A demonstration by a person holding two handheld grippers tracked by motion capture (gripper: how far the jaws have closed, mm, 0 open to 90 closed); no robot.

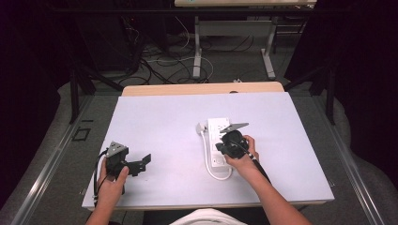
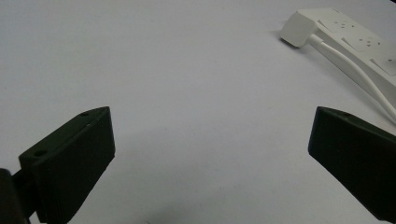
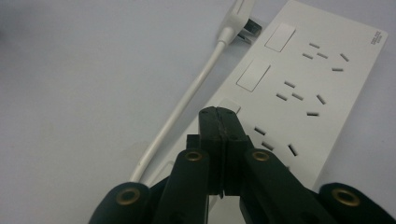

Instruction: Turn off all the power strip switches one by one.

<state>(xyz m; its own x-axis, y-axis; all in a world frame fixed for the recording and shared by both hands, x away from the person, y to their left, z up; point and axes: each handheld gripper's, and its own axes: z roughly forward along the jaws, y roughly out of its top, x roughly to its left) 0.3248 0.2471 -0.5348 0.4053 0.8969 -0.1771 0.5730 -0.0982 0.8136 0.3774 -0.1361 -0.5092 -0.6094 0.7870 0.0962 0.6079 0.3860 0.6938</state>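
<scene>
Both of my forearms come up from the bottom edge in the high view. My left claw (image 1: 141, 162) rests near the front left of the pale bench (image 1: 159, 117), jaws spread with nothing between them. My right claw (image 1: 224, 145) sits over the white power strip (image 1: 217, 129) right of the bench's middle, well apart from the left one. The strip's white cord (image 1: 210, 166) loops round its near end and runs up its left side to a plug (image 1: 201, 127) lying beside the far end.

From the left claw view, my left claw (image 2: 210, 154) stands wide open over bare bench (nothing touching either jaw). The power strip (image 2: 369, 46) lies off at the upper right, with the plug (image 2: 296, 29) at its end.

From the right claw view, my right claw (image 3: 219, 116) is pressed together, gripping nothing, its tip right over a switch (image 3: 229, 105) on the power strip (image 3: 322, 70); whether it touches I cannot tell. The cord (image 3: 187, 98) runs along the strip's left edge up to the plug (image 3: 240, 18).
</scene>
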